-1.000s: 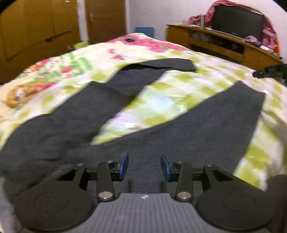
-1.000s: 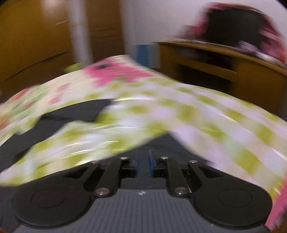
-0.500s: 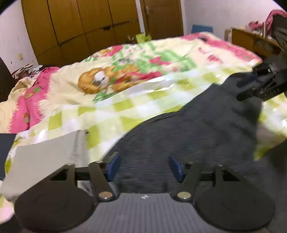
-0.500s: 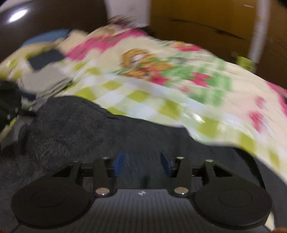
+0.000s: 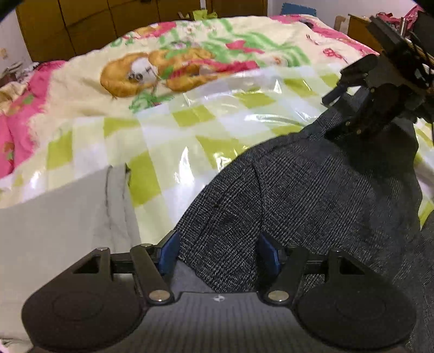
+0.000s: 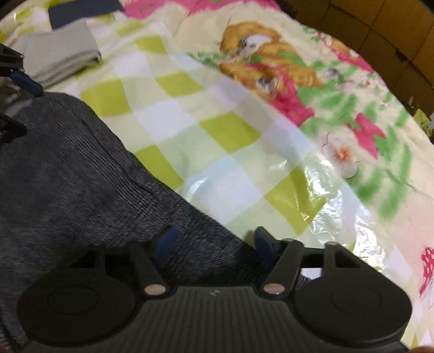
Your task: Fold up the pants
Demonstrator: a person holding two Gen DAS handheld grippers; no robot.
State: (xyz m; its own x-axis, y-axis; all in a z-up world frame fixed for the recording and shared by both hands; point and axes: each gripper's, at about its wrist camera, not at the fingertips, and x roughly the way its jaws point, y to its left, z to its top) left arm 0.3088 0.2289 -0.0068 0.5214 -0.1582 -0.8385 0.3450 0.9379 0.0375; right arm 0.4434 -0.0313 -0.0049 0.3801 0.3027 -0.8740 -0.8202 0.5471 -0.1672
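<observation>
Bed w/ checked plastic sheet (image 5: 190, 141) over cartoon blanket (image 5: 152, 68), brown wardrobe (image 5: 81, 24) behind; both grippers' jaws just-widened, over dark pants (image 5: 312, 195)

Dark charcoal pants (image 5: 312, 190) with a fine woven fleck lie on a glossy sheet (image 5: 190, 135) checked in lime green, pale green and white. Behind, a cream blanket (image 5: 206, 51) carries an orange-brown cartoon animal, green streaks and pink patches. Folded cloth (image 5: 59, 222) is plain light grey; black tongs (image 5: 218, 252) have blue pads (image 5: 169, 251).
</observation>
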